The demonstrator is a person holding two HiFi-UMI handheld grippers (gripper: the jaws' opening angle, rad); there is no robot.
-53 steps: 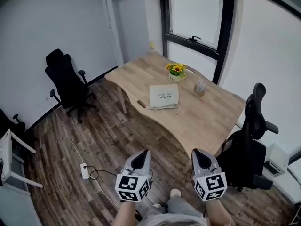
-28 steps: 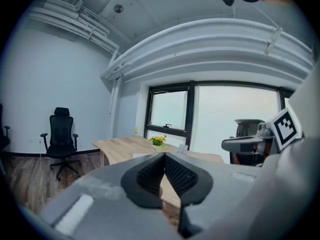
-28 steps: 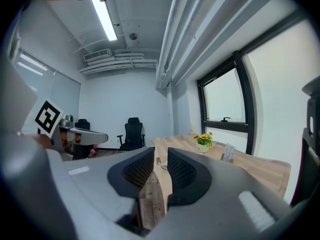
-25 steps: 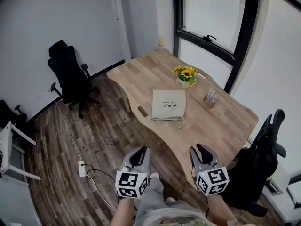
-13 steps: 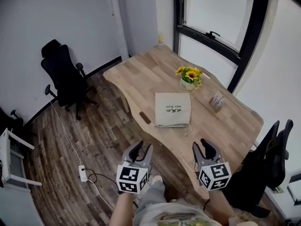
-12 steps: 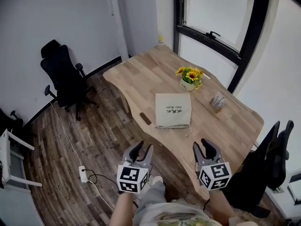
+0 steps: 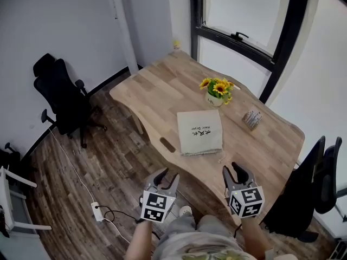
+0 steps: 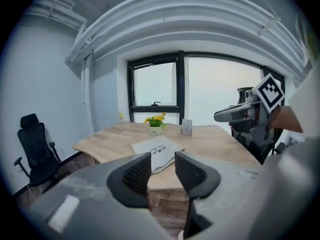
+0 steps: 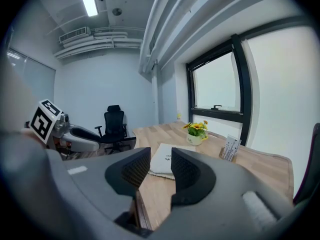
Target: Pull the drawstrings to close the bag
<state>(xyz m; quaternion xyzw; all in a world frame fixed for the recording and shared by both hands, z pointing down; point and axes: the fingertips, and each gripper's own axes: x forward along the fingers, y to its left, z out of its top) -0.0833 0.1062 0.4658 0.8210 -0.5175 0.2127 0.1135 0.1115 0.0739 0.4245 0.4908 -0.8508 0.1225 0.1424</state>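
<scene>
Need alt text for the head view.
A cream drawstring bag lies flat on a wooden table, untouched. Short of it, the left gripper and right gripper are empty, jaws apart, having just been opening. A pot of sunflowers stands beyond it.

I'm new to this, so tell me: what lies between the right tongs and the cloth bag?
Only bare table, as the head view shows. The right tongs, just opened and empty, hover short of the bag.

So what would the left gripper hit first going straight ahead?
Probably the near edge of the wooden table, with the cloth bag just beyond; depth is unclear. The left gripper's jaws have just been opening, nothing between them.
</scene>
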